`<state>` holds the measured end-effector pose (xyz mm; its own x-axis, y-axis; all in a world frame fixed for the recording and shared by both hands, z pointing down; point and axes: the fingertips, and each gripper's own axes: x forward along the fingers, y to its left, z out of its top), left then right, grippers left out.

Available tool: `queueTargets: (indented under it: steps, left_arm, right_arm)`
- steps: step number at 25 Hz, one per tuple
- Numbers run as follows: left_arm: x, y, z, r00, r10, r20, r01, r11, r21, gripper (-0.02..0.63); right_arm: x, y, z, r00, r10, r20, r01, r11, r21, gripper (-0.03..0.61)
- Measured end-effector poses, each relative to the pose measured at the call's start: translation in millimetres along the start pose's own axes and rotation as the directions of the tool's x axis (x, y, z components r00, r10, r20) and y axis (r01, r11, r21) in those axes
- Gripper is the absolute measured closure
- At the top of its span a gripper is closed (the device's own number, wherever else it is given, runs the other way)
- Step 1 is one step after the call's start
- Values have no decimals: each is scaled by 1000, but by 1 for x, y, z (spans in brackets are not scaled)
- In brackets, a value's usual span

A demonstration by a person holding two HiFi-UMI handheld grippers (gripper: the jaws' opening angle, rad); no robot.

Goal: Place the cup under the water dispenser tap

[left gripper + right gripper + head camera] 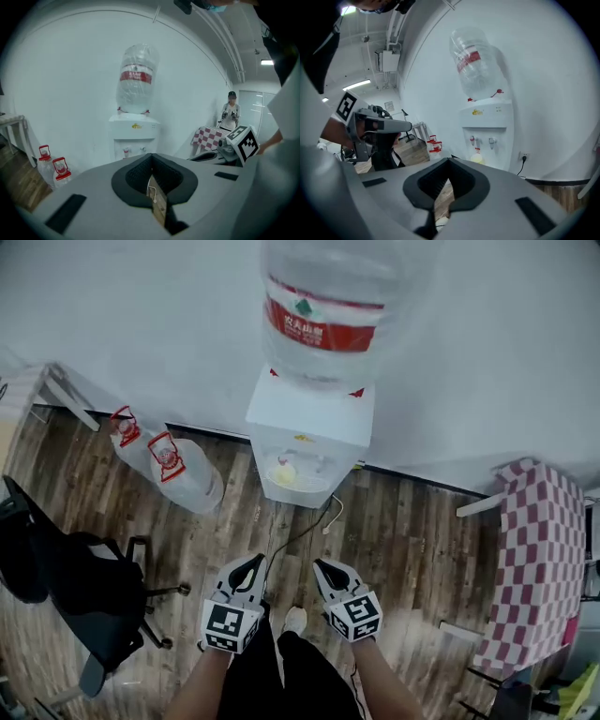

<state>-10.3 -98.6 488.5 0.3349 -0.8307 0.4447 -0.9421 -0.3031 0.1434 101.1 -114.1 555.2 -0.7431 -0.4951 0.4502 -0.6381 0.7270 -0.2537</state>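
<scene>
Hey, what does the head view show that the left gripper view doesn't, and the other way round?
Only the head view: the black office chair and the yellow cup standing in the water dispenser. Only the left gripper view: a person standing far off beside the checked table, and a ceiling light. Both: the dispenser, its bottle, two spare bottles on the floor, the checked table, the right gripper.

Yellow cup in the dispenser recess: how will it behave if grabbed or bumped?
The yellow cup looks small, so it is probably light and perhaps easily crushed. Standing loose in the water dispenser recess, it would likely slide or tip if nudged.
</scene>
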Motion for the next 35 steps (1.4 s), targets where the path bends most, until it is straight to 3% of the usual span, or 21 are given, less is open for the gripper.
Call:
queueTargets:
  steps: [8,14,17,22,29,35]
  left_arm:
    - [-57,-52,47,999,-26,25,24,999,48,600]
    - [-96,-72,64,999,-23,34,18,992,126,600]
    - [-115,-75,65,999,-33,39,27,991,128,600]
    - [-138,-72,61,998,-36,53,32,996,85,600]
    - [-165,-71,71,991,-95,95,84,989,122,600]
    - [-201,-62,69,983,-129,128,111,984,141,600]
  right_arm:
    - [-96,43,38,996,52,77,-51,999,-19,557]
    - [-130,61,52,990,63,130,-61,998,-16,557]
    - [-143,68,60,985,59,161,-56,998,-21,557]
    - [-170,76,65,980,19,199,-19,1000,-5,557]
    - [-201,99,67,968,-87,237,85,996,19,557]
    - [-213,140,64,960,-129,250,125,992,32,557]
